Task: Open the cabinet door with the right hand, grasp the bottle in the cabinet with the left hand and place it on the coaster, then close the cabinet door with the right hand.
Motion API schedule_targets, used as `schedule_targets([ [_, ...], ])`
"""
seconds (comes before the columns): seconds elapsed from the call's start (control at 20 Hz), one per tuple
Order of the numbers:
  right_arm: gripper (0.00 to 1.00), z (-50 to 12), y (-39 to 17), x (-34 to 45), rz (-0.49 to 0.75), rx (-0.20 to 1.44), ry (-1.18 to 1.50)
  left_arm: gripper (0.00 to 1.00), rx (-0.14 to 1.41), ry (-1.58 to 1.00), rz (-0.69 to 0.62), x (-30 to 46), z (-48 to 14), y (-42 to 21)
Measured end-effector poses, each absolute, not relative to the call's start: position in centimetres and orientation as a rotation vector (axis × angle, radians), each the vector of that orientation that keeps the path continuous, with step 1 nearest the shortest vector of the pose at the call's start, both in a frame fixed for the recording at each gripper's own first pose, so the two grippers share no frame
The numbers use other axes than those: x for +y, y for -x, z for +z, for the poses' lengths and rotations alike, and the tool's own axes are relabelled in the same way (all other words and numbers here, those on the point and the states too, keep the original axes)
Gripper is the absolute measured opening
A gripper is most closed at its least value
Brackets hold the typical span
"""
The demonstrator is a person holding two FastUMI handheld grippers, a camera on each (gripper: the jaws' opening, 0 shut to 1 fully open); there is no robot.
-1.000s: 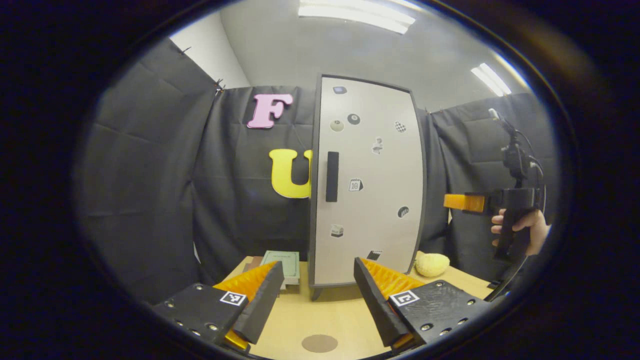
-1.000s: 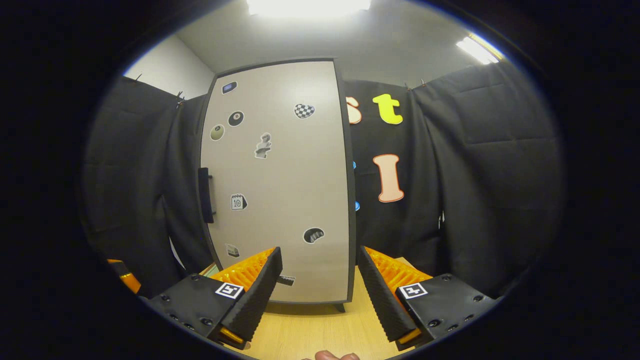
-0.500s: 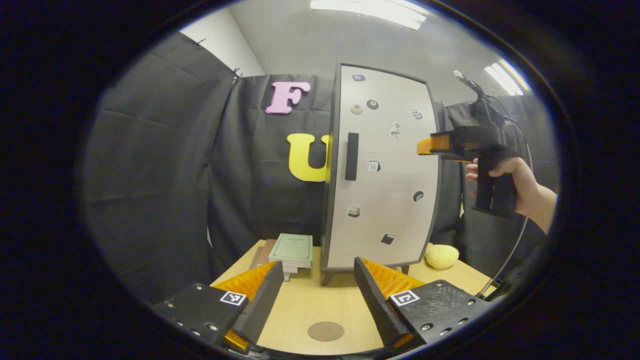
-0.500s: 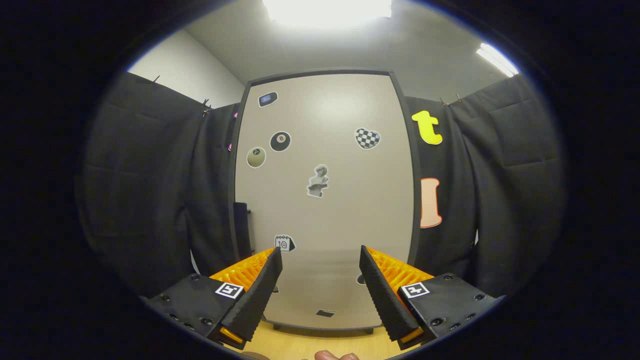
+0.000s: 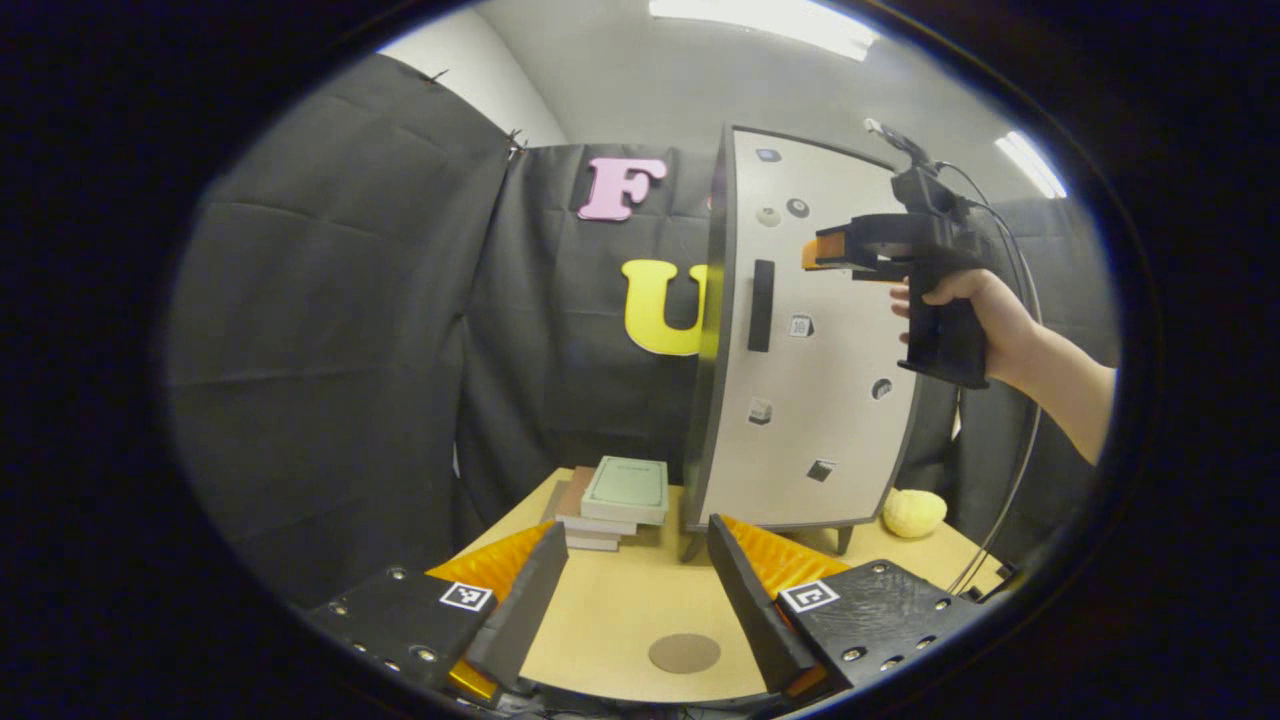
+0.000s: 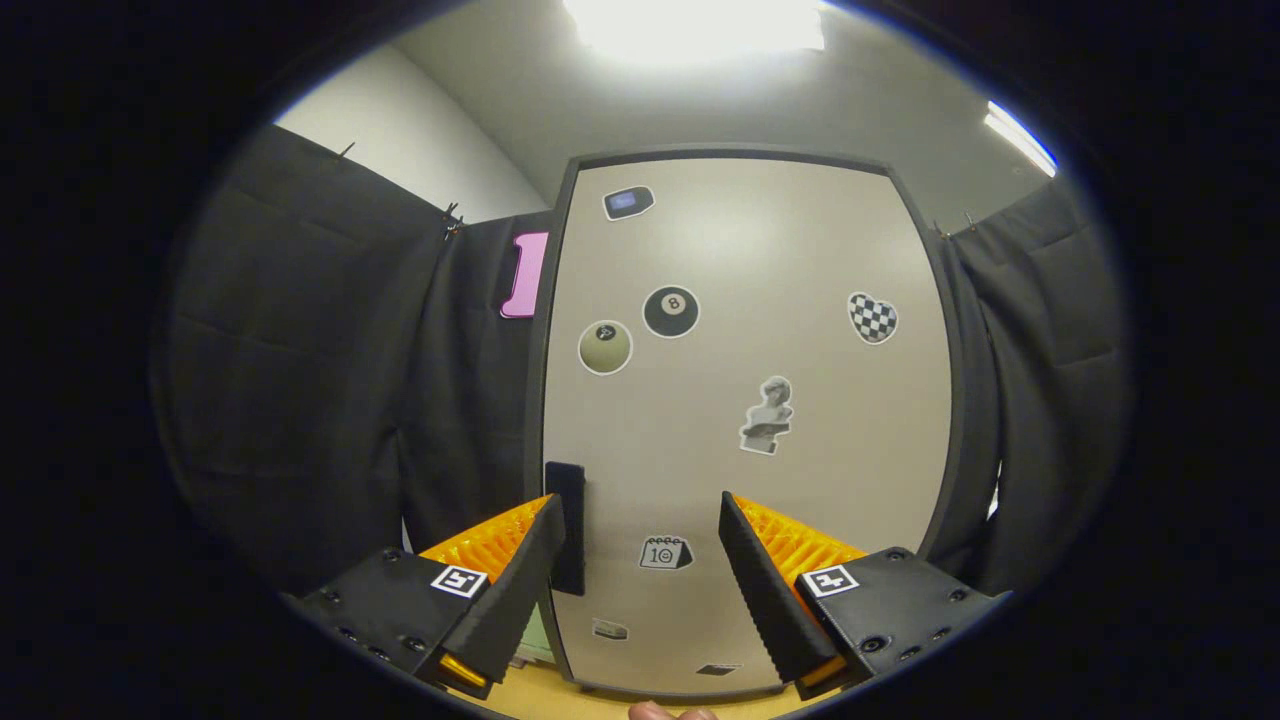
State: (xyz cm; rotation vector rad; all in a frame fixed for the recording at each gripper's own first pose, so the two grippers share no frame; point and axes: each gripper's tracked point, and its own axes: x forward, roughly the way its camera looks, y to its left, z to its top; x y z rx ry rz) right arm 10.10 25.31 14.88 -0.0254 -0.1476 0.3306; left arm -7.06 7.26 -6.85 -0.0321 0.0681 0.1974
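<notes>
Right hand-held gripper [image 6: 635, 580] open, facing cabinet door [image 6: 760, 400]; handle [image 6: 566, 540] near its left finger.

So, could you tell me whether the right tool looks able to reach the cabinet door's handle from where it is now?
Probably yes: the right tool is open and faces the shut cabinet door, with the handle just beside one finger and nothing between them.
</notes>
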Motion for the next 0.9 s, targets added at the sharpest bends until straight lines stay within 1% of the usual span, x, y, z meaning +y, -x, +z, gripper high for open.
schedule_targets([
  [0.05, 0.98, 14.7, -10.7, 25.9, 0.327, -0.138, 0.019, 0.88, 0.074, 0.039, 0.21, 7.9, -7.2, 7.1],
  [0.1, 0.98, 14.5, -11.4, 26.4, 0.323, -0.126, 0.017, 0.86, 0.08, 0.044, 0.221, 8.5, -7.4, 7.1],
  [0.15, 0.95, 14.3, -12.1, 27.0, 0.325, -0.114, 0.017, 0.86, 0.086, 0.047, 0.229, 8.9, -7.6, 7.2],
  [0.2, 0.95, 14.0, -12.7, 27.4, 0.323, -0.099, 0.02, 0.86, 0.093, 0.047, 0.237, 9.4, -7.9, 7.3],
  [0.25, 0.98, 13.7, -13.3, 27.8, 0.321, -0.083, 0.026, 0.86, 0.092, 0.051, 0.236, 9.5, -8.1, 7.3],
  [0.3, 0.98, 13.4, -13.7, 28.2, 0.318, -0.068, 0.032, 0.91, 0.091, 0.055, 0.237, 9.6, -8.1, 7.3],
  [0.35, 0.95, 13.1, -14.2, 28.5, 0.317, -0.058, 0.037, 0.87, 0.092, 0.06, 0.244, 10.0, -8.2, 7.4],
  [0.4, 0.98, 13.0, -14.5, 29.0, 0.32, -0.052, 0.039, 0.86, 0.096, 0.064, 0.247, 10.2, -8.3, 7.3],
  [0.55, 0.98, 12.7, -14.8, 30.7, 0.345, -0.042, 0.041, 0.86, 0.097, 0.067, 0.263, 10.6, -8.7, 7.2],
  [0.6, 0.92, 12.6, -14.8, 31.2, 0.351, -0.039, 0.046, 0.88, 0.098, 0.065, 0.27, 10.8, -8.7, 7.2],
  [0.65, 0.89, 12.4, -14.8, 31.6, 0.349, -0.036, 0.057, 0.86, 0.098, 0.061, 0.277, 10.9, -8.8, 7.5],
  [0.7, 0.77, 12.4, -14.9, 31.9, 0.344, -0.035, 0.068, 0.86, 0.096, 0.058, 0.283, 11.2, -8.8, 7.7],
  [0.75, 0.71, 12.3, -14.9, 32.1, 0.341, -0.036, 0.078, 0.86, 0.091, 0.054, 0.289, 11.5, -8.8, 8.0],
  [0.9, 0.72, 11.9, -15.2, 32.8, 0.324, -0.018, 0.099, 0.91, 0.092, 0.043, 0.319, 12.7, -9.0, 9.2],
])
